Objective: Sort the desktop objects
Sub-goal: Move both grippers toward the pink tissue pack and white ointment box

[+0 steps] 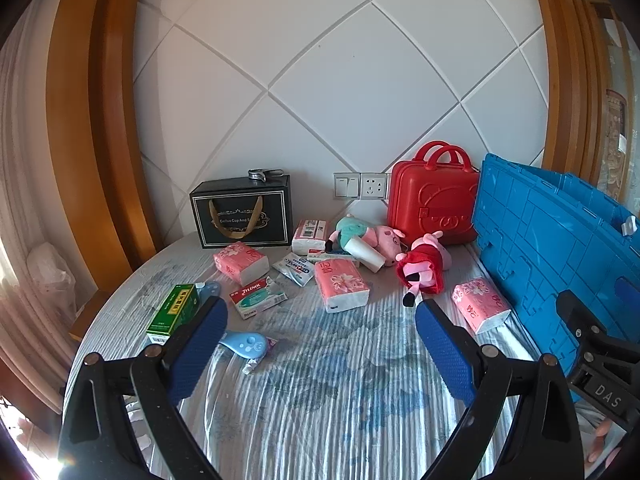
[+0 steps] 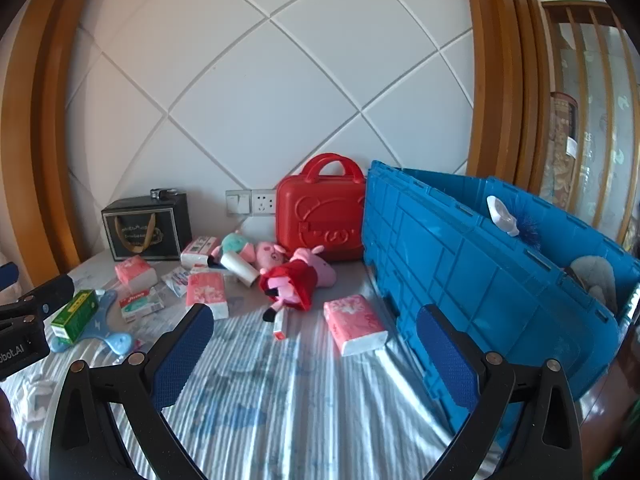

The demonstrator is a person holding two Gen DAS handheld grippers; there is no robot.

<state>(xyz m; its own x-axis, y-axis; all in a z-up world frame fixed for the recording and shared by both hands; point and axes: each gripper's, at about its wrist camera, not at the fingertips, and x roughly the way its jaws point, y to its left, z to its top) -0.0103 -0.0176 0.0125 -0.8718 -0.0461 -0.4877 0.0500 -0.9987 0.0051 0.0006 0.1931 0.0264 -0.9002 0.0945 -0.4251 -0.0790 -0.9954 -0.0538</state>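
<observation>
Loose items lie on a striped cloth: several pink tissue packs, a plush pig in a red dress, a second pink pig, a green box, a Tylenol box and a blue star-shaped toy. A blue crate stands at the right. My left gripper is open and empty above the cloth. My right gripper is open and empty, near the crate.
A red case and a black gift box stand against the white panelled wall. A white cardboard tube lies by the pigs. A brush and a grey item sit in the crate.
</observation>
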